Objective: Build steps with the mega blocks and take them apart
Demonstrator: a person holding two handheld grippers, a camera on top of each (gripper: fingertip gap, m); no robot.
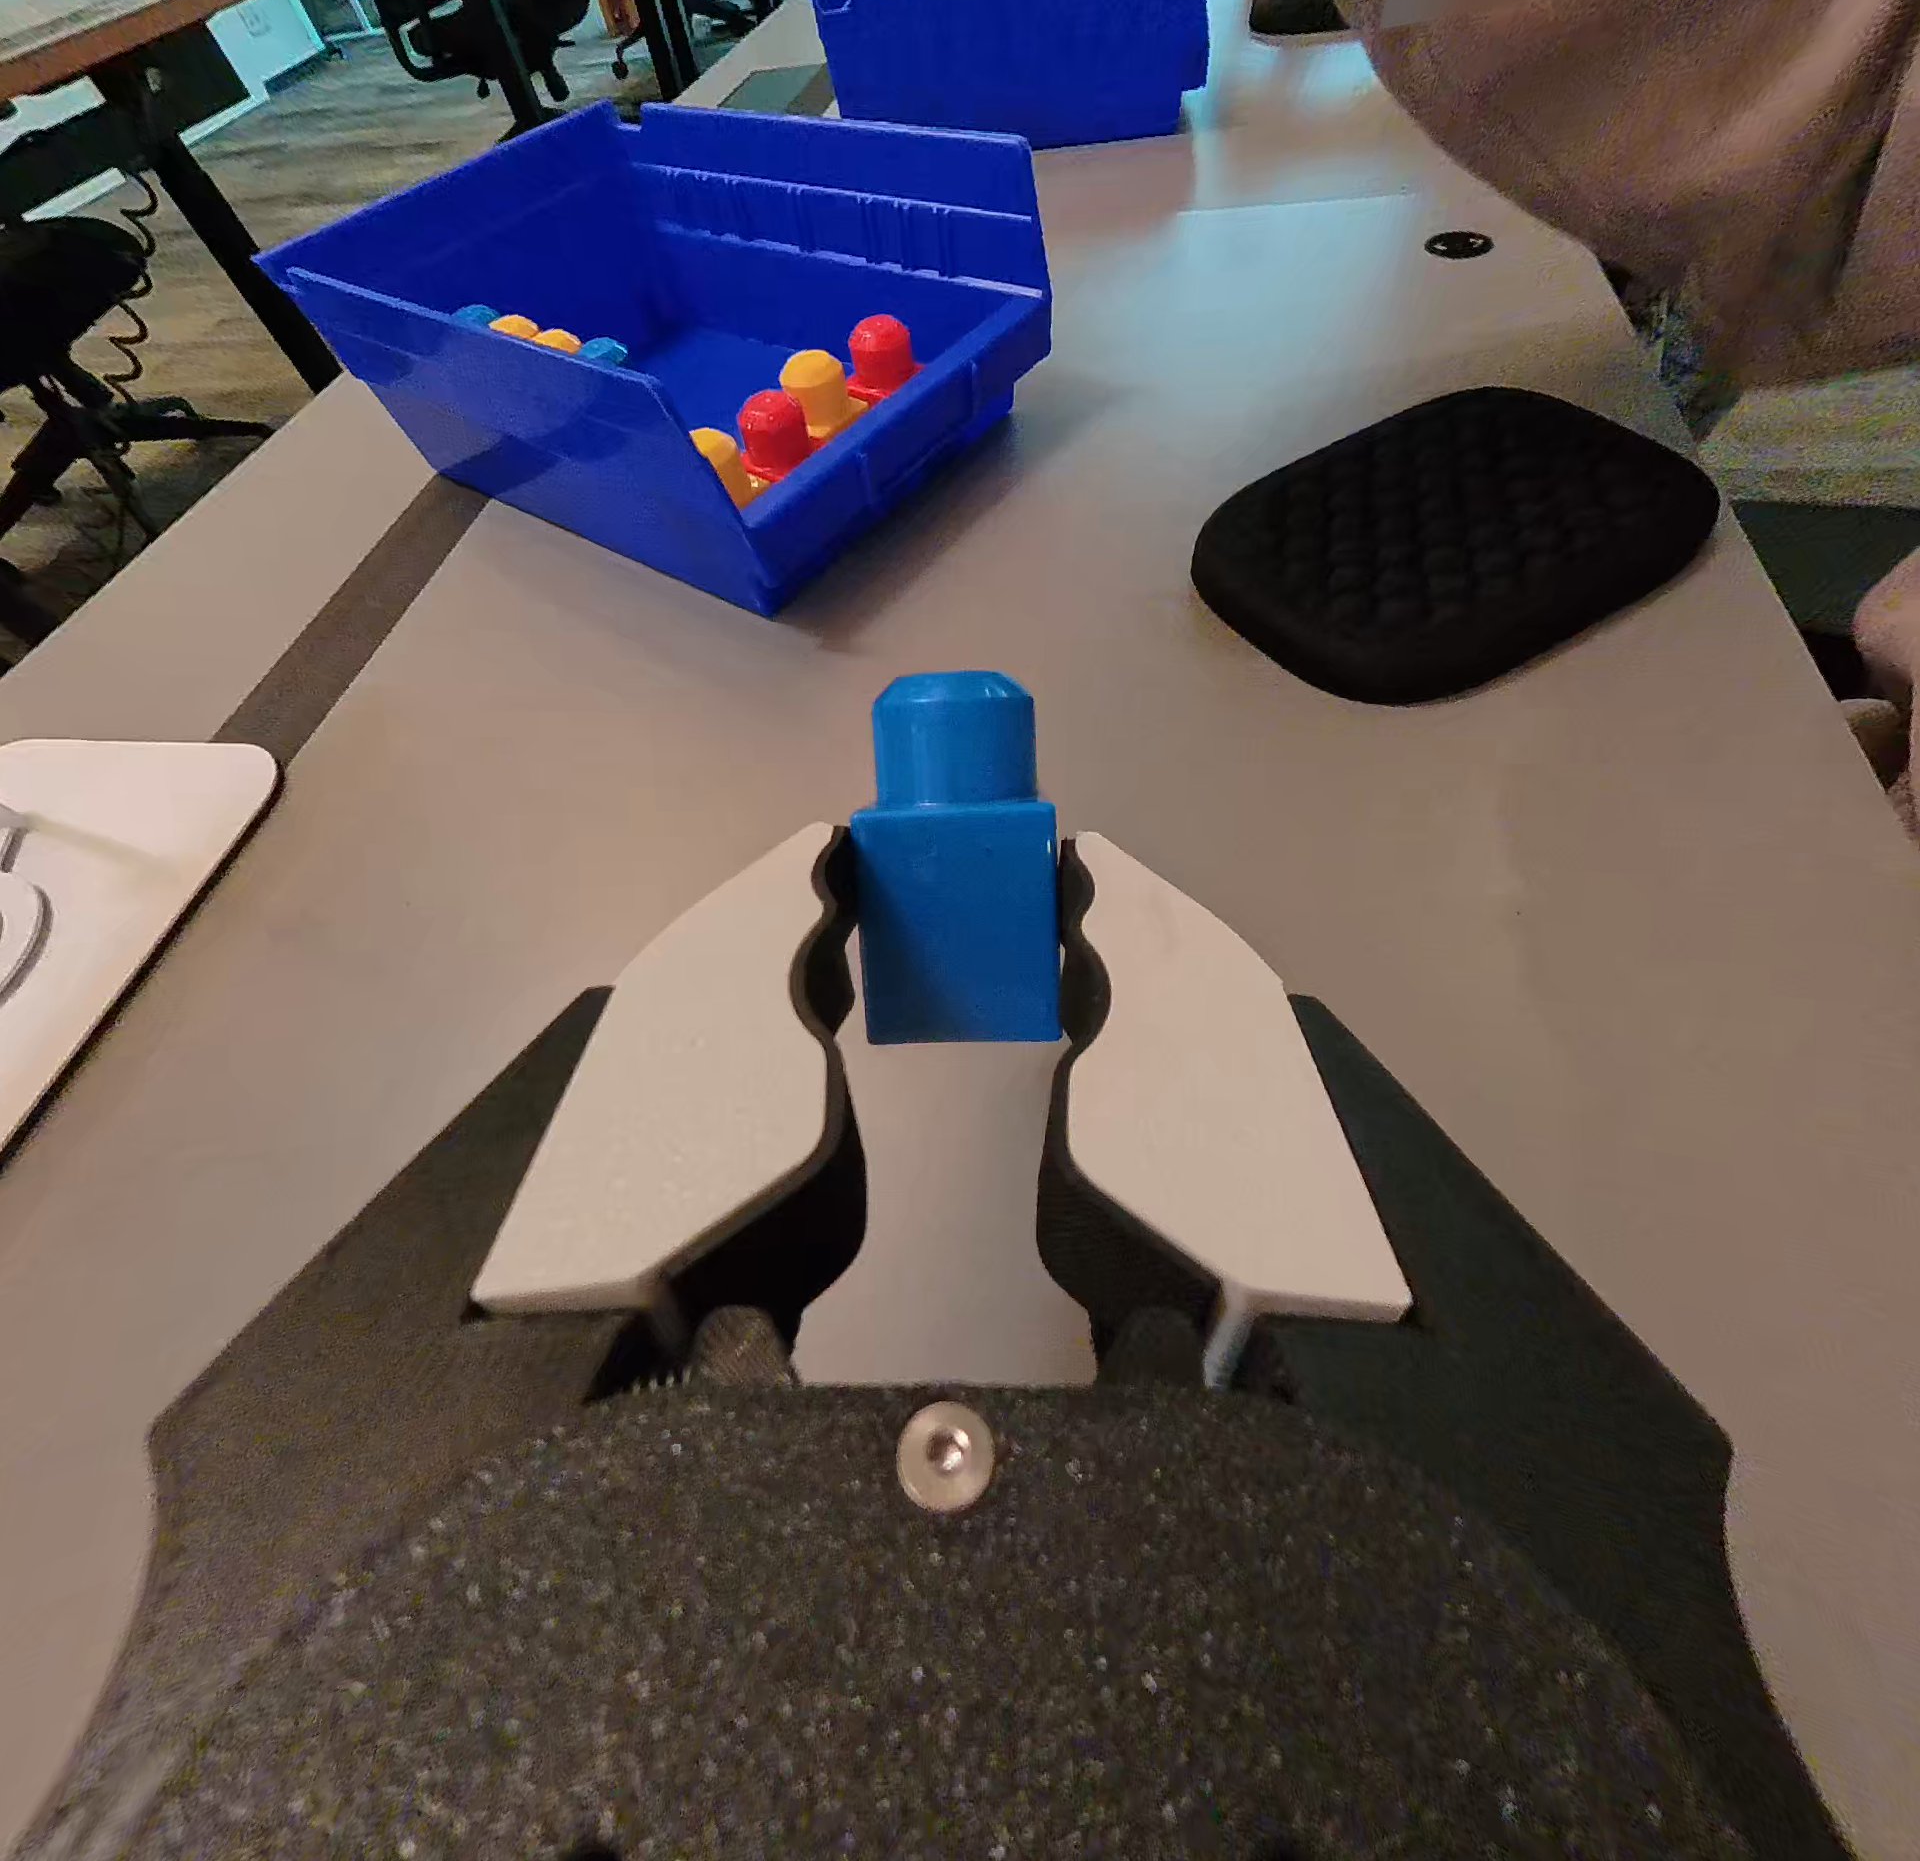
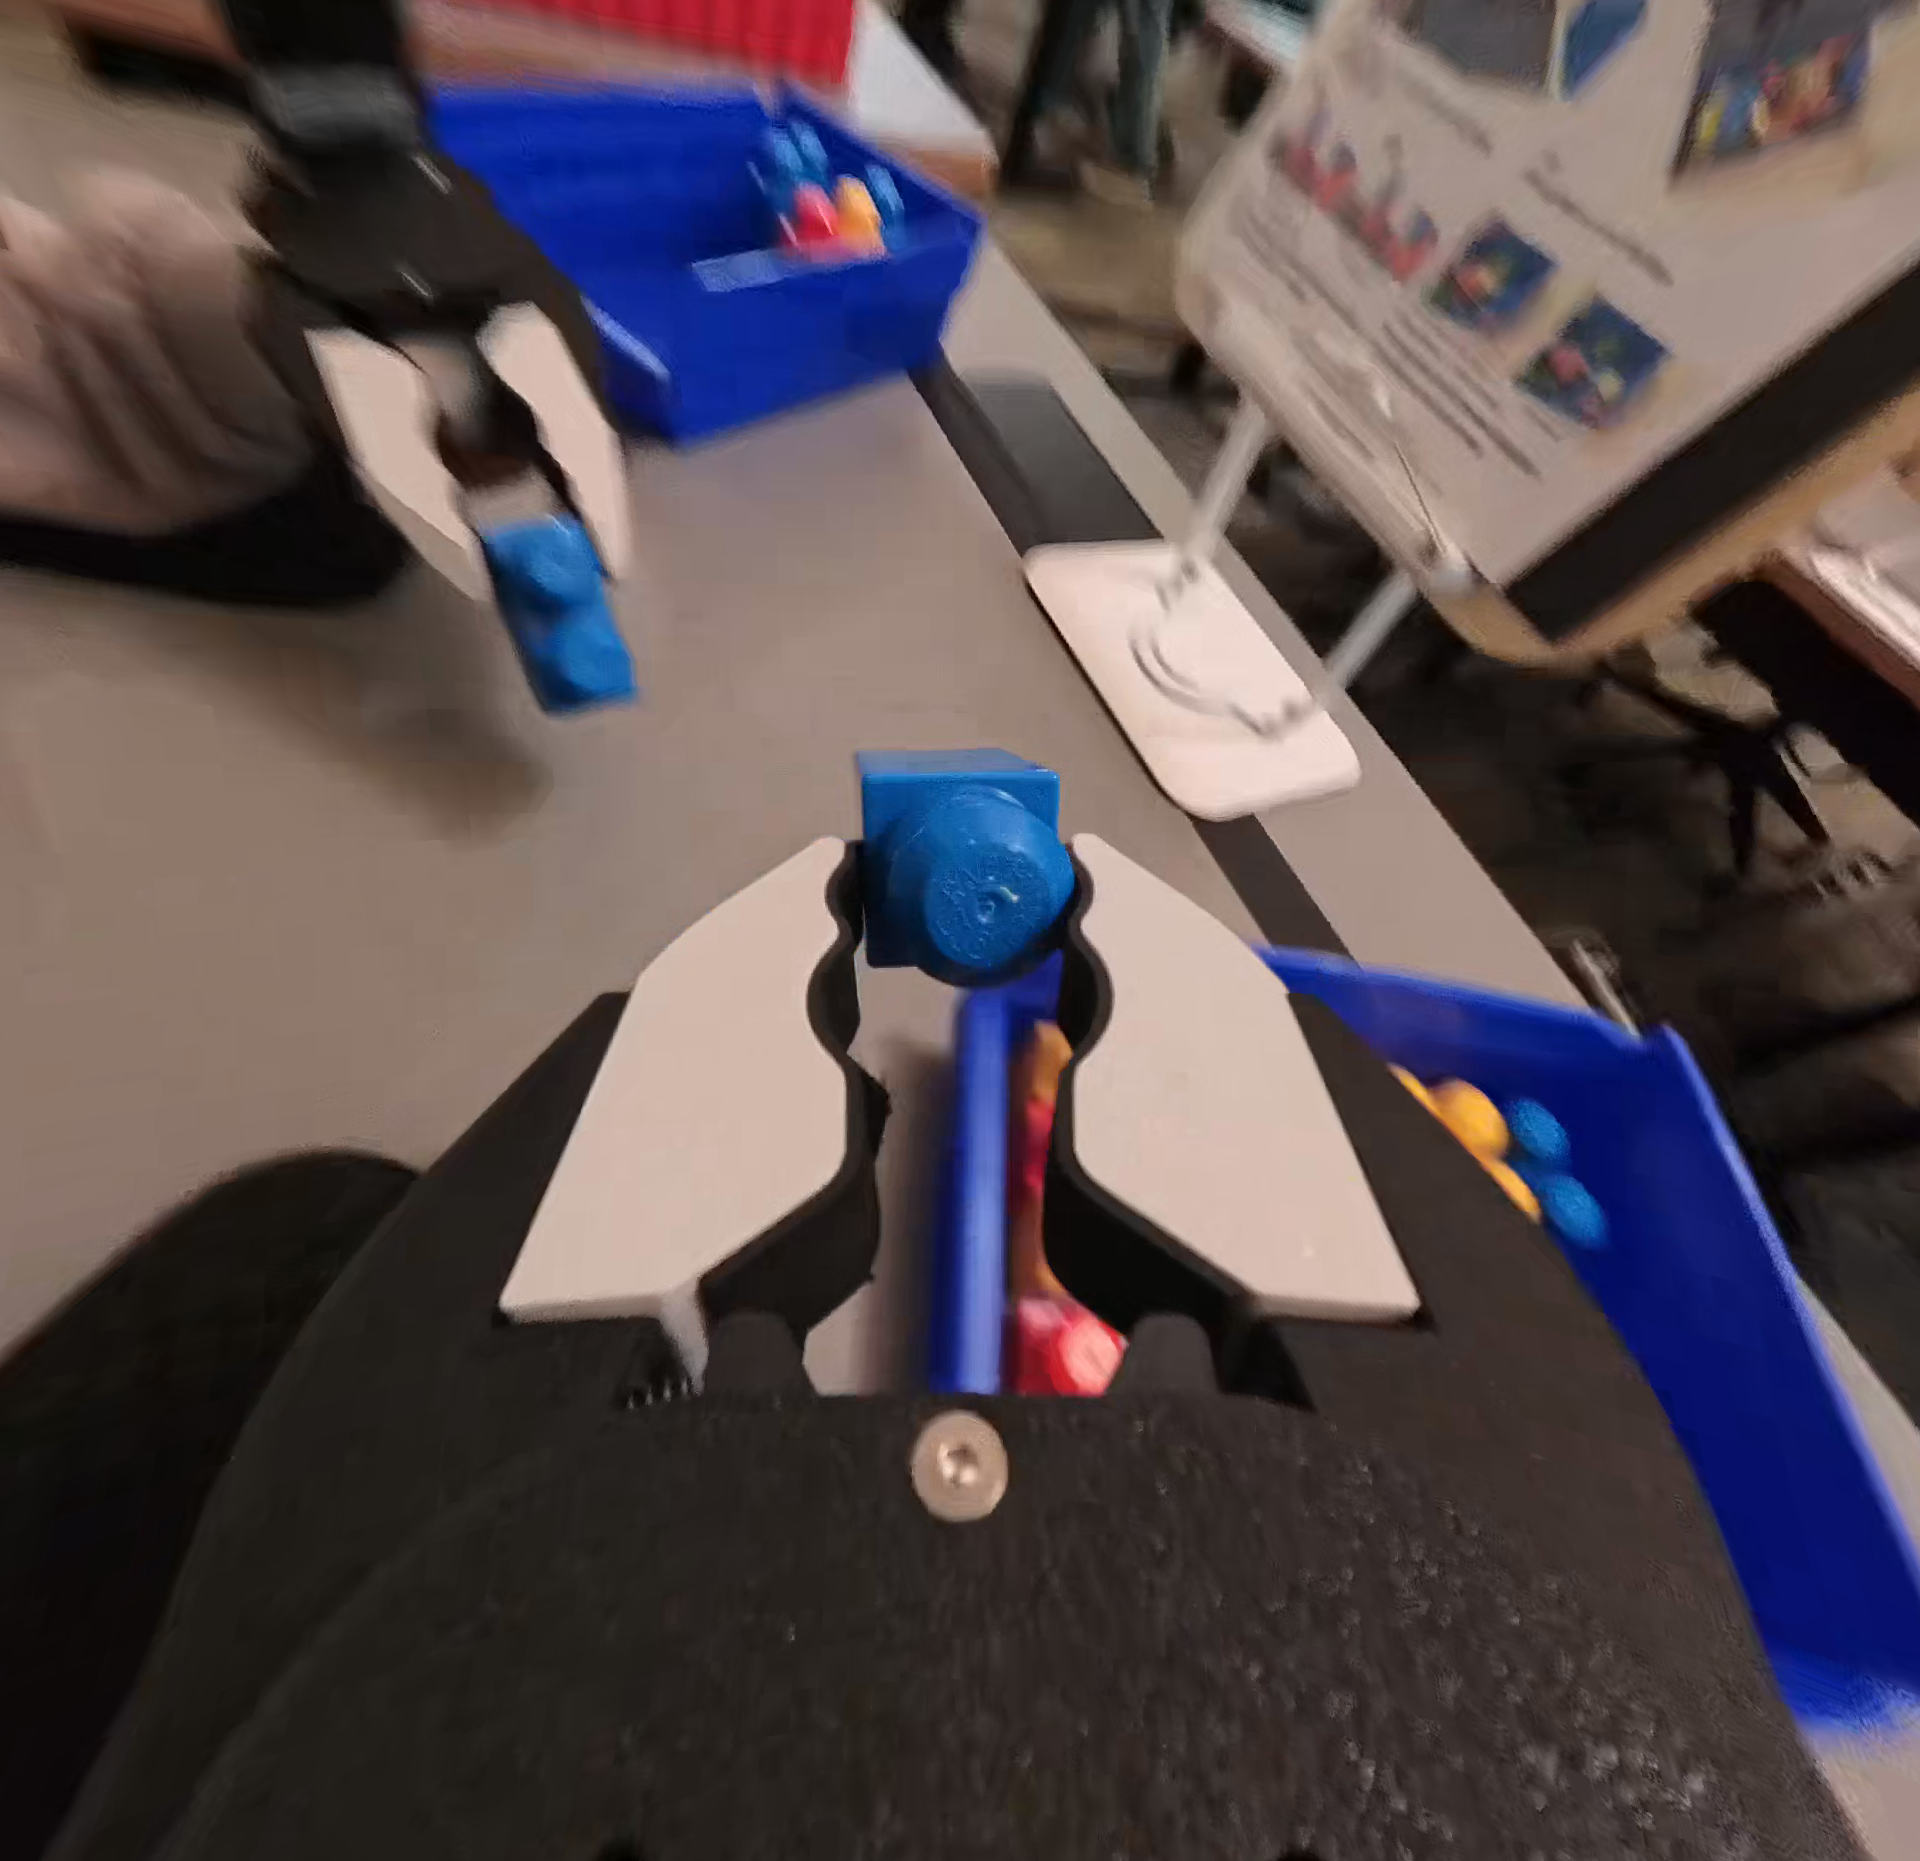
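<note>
The left gripper [image 1: 956, 928] is clenched on a blue plastic block with one round stud visible [image 1: 954, 907], held upright above the grey surface [image 1: 1351, 928]; in the right wrist view that same block looks to be a two-stud piece hanging from the far gripper. The right gripper [image 2: 961, 902] grasps a second blue plastic block [image 2: 961, 866], tipped so its stud faces the camera, above the rim of a blue plastic bin [image 2: 1714, 1240] that holds more red, yellow and blue pieces. A similar blue open-fronted bin of blocks [image 1: 582, 440] stands farther along the surface, near a black textured pad [image 1: 1455, 544]. To do this step well, I would set the left block down flat first, then turn the right block stud-up, line its hollow base squarely over a stud and press straight down, bracing the lower piece against sliding. The white-based stand carrying a printed sheet [image 2: 1558, 201] is too blurred to read, and the moulded marks on the stud are illegible.
</note>
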